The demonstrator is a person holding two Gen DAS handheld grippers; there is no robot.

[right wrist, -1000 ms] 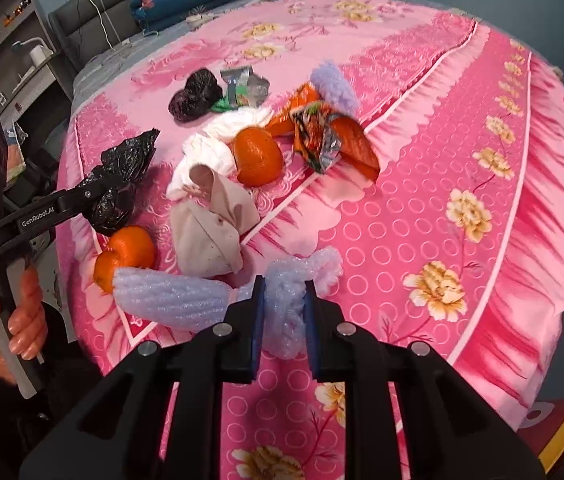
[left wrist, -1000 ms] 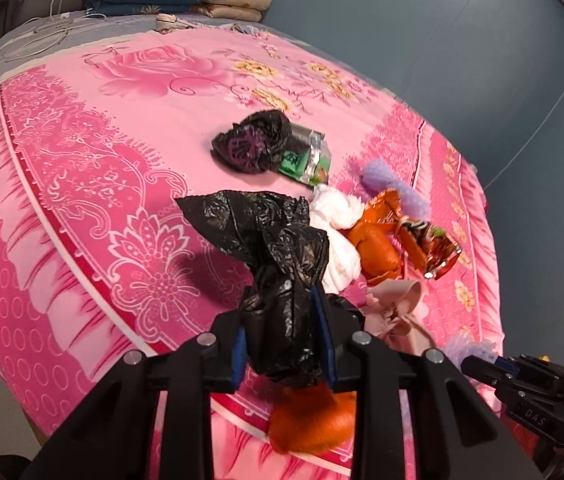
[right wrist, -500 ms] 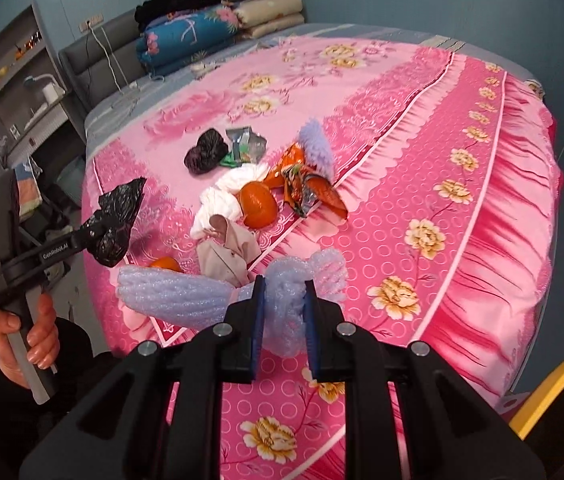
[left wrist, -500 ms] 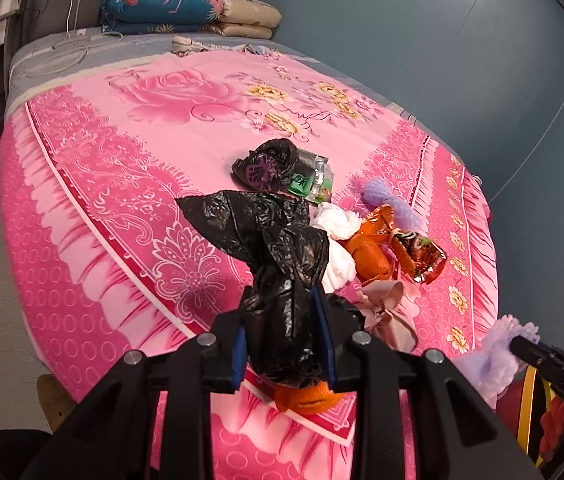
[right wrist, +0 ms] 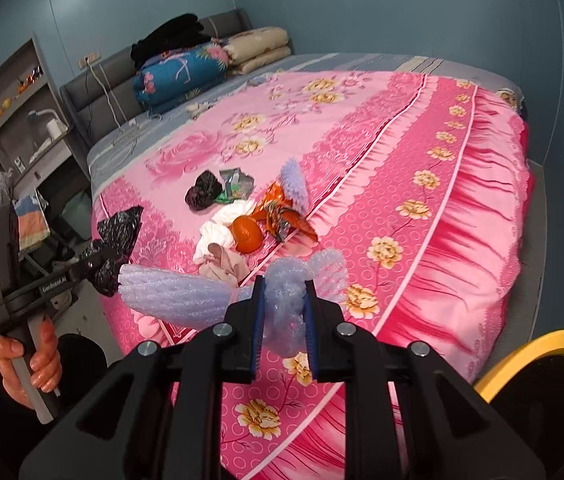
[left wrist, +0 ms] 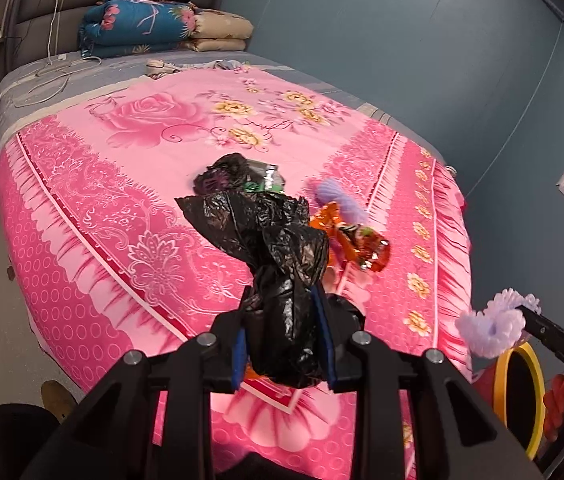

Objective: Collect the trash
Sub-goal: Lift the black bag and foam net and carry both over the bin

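My left gripper (left wrist: 284,332) is shut on a crumpled black plastic bag (left wrist: 278,248), held in the air off the bed's near edge; it also shows in the right wrist view (right wrist: 116,248). My right gripper (right wrist: 284,320) is shut on a pale purple foam net (right wrist: 210,292), also lifted; its end shows in the left wrist view (left wrist: 494,322). On the pink bedspread (right wrist: 382,168) lie more trash: an orange (right wrist: 247,234), white tissue (right wrist: 218,232), a beige wad (right wrist: 226,264), an orange foil wrapper (right wrist: 282,216), another purple foam net (right wrist: 294,184), a dark bag (right wrist: 202,194) and a green-grey packet (right wrist: 236,186).
A yellow-rimmed black bin (right wrist: 542,396) stands on the floor at the bed's foot, right of my right gripper; it also shows in the left wrist view (left wrist: 522,392). Folded quilts (right wrist: 186,72) lie at the headboard. A shelf unit (right wrist: 14,120) stands left of the bed.
Both grippers have lifted and pulled back from the bed with their loads still held. The yellow-rimmed bin has come into view at lower right.
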